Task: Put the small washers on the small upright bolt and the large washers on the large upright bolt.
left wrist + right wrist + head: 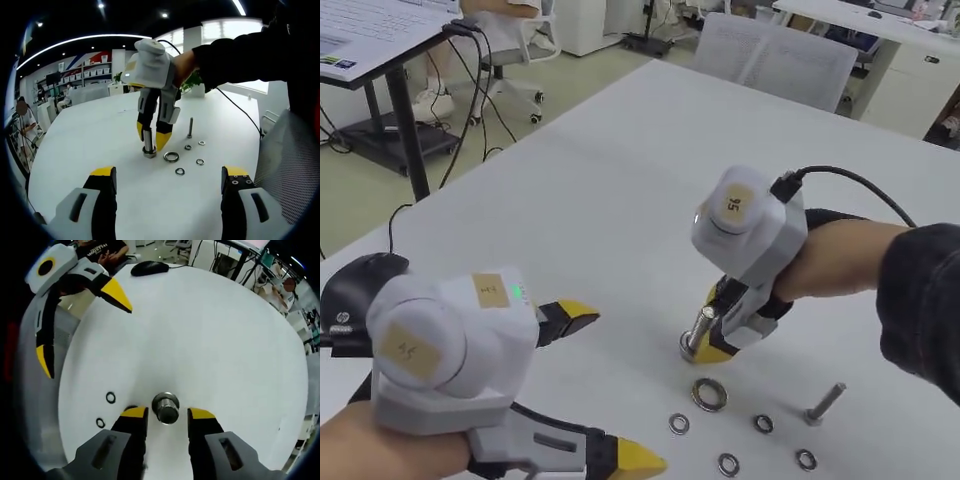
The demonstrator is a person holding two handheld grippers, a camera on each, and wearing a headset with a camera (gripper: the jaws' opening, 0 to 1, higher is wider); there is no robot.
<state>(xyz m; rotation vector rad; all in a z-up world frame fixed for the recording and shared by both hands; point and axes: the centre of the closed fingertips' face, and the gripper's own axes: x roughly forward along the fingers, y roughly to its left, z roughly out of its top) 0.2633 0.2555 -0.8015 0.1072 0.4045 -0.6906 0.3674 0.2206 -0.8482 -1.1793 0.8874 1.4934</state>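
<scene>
Jaws of your right gripper (167,414) stand parted either side of the large upright bolt (699,326). A large washer (710,394) lies just beside that bolt, small washers (679,424) past it. Your left gripper (617,390) gapes wide, well away.

Office, desk (375,35), swivel chair (515,60), computer mouse (365,280)

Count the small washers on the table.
4 small silver metal washers, all on the white table: two beside the large silver washer, two nearer the person. None seems hidden.
</scene>
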